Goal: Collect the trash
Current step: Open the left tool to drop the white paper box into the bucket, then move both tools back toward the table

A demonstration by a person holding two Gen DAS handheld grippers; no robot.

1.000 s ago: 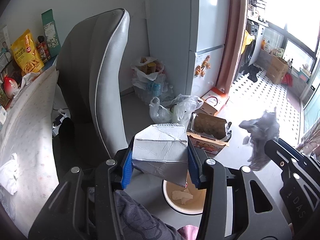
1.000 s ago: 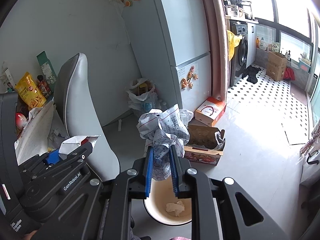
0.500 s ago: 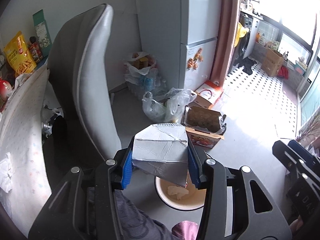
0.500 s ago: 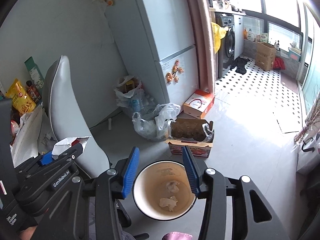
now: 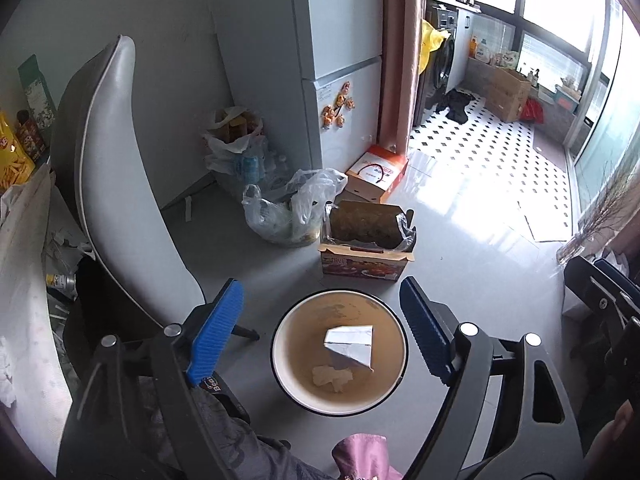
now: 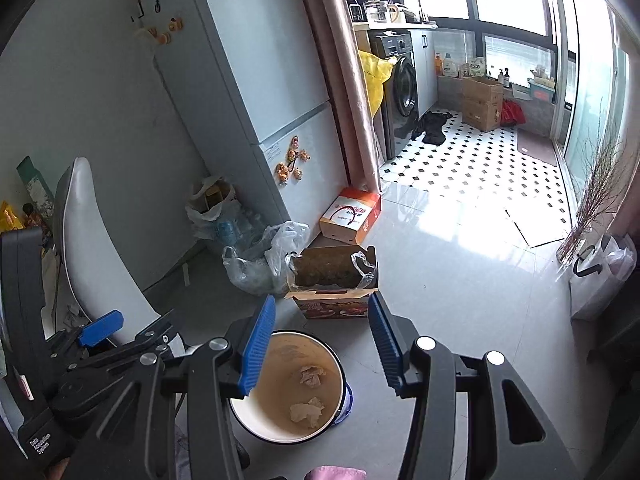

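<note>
A round cream trash bin point(image 5: 394, 360) stands on the floor below both grippers. A white folded carton point(image 5: 350, 345) is inside it, over crumpled paper point(image 5: 331, 378). My left gripper point(image 5: 322, 330) is open and empty above the bin. In the right wrist view the bin point(image 6: 256, 420) holds crumpled paper pieces point(image 6: 307, 410). My right gripper point(image 6: 322, 342) is open and empty above it. The left gripper shows at the left of that view point(image 6: 100, 326).
A grey chair point(image 5: 116, 200) stands to the left beside a cluttered table point(image 5: 24, 320). A cardboard box lined with a bag point(image 5: 366, 240), plastic bags point(image 5: 288, 208) and an orange box point(image 5: 376, 174) sit on the floor before the fridge point(image 5: 320, 60).
My left gripper opened and the white carton dropped into the bin. My right gripper opened earlier and let go of its crumpled printed paper; it now sits higher.
</note>
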